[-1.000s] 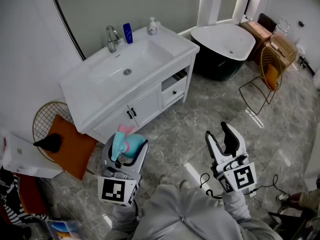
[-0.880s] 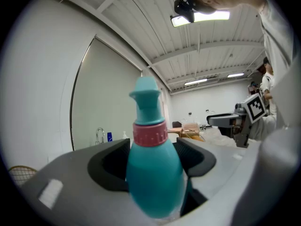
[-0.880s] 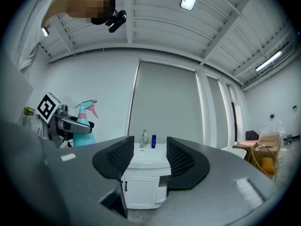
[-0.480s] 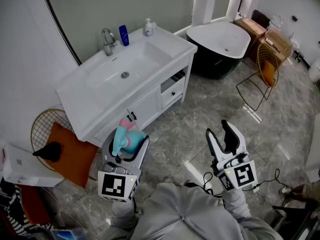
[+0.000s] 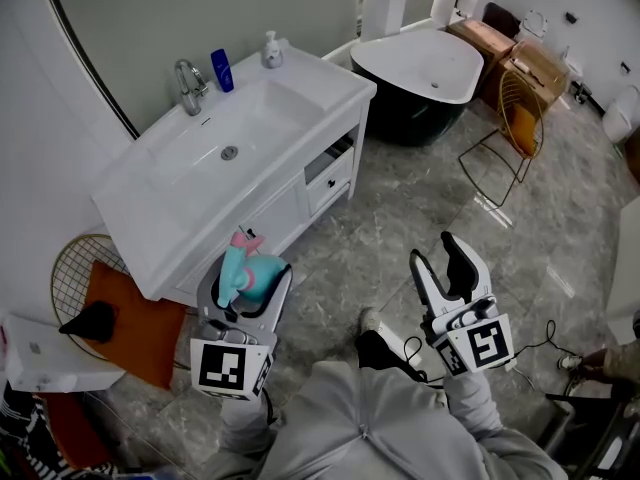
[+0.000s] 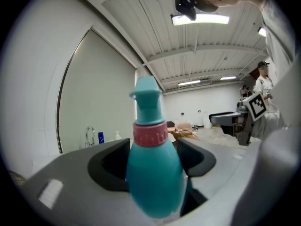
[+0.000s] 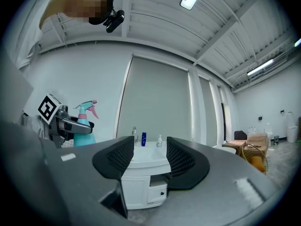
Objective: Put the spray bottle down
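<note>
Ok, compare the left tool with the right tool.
The left tool is shut on the teal spray bottle; the right tool is open, holding nothing. The left tool is close by the white vanity; the right tool is farther out over the floor. Both carry marker cubes.

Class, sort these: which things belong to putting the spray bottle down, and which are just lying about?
Job: spray bottle, left claw gripping it, vanity top (likely landing spot).
Lying about: blue bottle, soap dispenser, bathtub, orange cushion, open right claw.
</note>
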Available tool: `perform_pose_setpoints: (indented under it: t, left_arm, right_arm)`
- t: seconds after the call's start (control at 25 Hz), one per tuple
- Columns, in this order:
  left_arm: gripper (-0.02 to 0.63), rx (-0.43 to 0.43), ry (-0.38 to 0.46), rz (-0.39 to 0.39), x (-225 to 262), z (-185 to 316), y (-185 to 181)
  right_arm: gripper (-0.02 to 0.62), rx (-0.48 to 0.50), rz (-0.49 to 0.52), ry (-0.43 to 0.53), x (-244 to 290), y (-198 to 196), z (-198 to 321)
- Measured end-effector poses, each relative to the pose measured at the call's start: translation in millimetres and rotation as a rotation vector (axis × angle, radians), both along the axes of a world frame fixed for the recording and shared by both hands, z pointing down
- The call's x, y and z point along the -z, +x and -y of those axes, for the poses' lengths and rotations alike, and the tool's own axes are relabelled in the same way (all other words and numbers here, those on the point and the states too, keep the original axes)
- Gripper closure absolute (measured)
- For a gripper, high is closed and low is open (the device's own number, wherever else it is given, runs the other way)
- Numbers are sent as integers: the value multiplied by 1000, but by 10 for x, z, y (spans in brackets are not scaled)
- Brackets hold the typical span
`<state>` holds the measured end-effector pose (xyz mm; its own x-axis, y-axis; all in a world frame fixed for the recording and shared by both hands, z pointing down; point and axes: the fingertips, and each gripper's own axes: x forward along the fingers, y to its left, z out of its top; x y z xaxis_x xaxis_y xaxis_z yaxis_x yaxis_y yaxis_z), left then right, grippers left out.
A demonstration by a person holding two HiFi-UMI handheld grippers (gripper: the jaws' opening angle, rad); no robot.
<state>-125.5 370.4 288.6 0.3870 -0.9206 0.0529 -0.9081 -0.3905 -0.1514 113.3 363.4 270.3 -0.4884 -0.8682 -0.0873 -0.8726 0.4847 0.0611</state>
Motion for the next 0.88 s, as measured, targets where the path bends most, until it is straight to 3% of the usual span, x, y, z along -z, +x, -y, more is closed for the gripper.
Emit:
perform_pose_setpoints:
  t: [0.48,0.88]
  left_arm:
    - [244,26,-13,5,-50,699,163]
    - [244,75,-43,-7,-137,1444,497]
  right_arm:
    - [380,32,3,-12,-63,136,742]
    - [380,84,22,-18,-77,467,1561]
